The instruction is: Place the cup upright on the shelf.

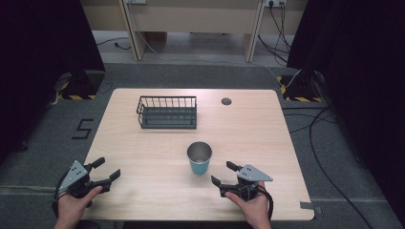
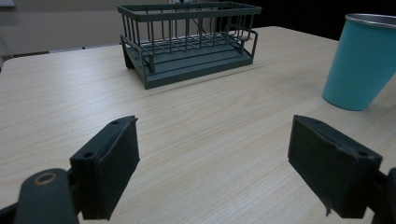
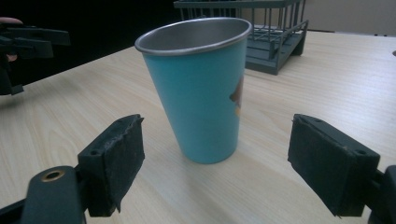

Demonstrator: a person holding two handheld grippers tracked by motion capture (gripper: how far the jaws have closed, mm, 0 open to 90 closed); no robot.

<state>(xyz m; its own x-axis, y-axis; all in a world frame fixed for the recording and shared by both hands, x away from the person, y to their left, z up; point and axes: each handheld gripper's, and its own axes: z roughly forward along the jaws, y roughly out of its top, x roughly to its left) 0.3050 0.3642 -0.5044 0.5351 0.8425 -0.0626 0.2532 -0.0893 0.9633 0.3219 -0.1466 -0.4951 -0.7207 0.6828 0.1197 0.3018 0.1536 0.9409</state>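
Note:
A teal metal cup point(image 1: 199, 157) stands upright in the middle of the wooden table point(image 1: 143, 191), its steel rim up. The cup point(image 3: 201, 88) rises close in front of my right gripper point(image 3: 215, 163), whose jaws are open and apart from it. On the high view my right gripper point(image 1: 223, 173) sits just right of the cup near the front edge. My left gripper point(image 1: 106, 169) is open at the table's front left corner, holding nothing. From the left gripper point(image 2: 215, 163) the cup point(image 2: 362, 60) stands far right.
A dark wire basket point(image 1: 167, 112) stands empty toward the back of the table; the basket point(image 2: 187, 42) lies straight ahead of the left gripper. A round cable hole point(image 1: 226, 101) is at the back right. Cables trail on the floor to the right.

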